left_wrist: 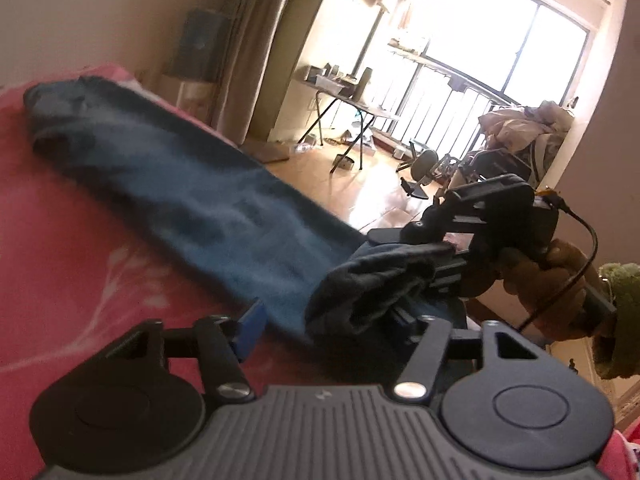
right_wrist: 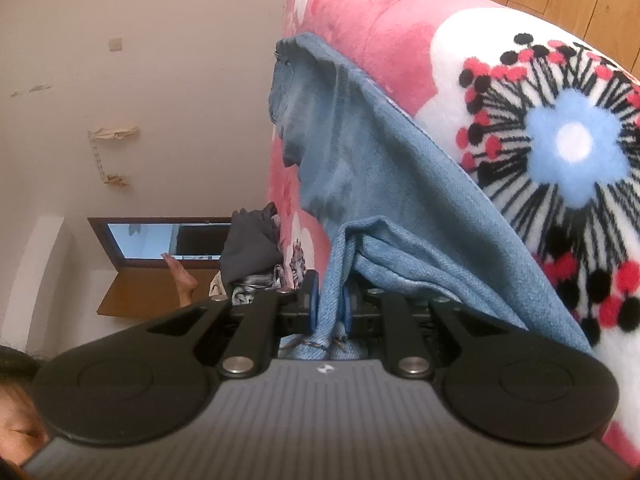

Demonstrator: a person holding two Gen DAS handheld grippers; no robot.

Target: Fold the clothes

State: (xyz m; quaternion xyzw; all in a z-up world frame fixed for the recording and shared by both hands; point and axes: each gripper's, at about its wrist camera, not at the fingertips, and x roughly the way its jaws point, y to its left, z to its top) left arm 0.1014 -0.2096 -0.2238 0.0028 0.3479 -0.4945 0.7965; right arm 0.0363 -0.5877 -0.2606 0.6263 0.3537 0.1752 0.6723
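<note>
A long blue denim garment (left_wrist: 172,184), probably jeans, lies stretched out along a pink flowered blanket (right_wrist: 400,32) that covers a bed. Everything here is placed relative to that blanket.

The far end of the garment rests flat on the blanket, well away from both tools. The near end is lifted off the blanket and bunched at its edge.

The right gripper (right_wrist: 330,308) has its blue-padded jaws closed on a folded seam of the denim. In the left wrist view this same tool appears past the blanket's edge, held by a hand (left_wrist: 560,280) in a brown glove.

The left gripper (left_wrist: 332,320) hovers just above the blanket beside the bunched end. One blue finger (left_wrist: 250,330) stands clear of the cloth; the other is hidden behind the fabric, so I cannot tell whether its jaws hold anything.

The denim looks thick, fairly heavy and limp. It sags and creases where lifted, and should not slip easily between the pads. The hems and seams, being doubled cloth, look like the surest places to pinch.
</note>
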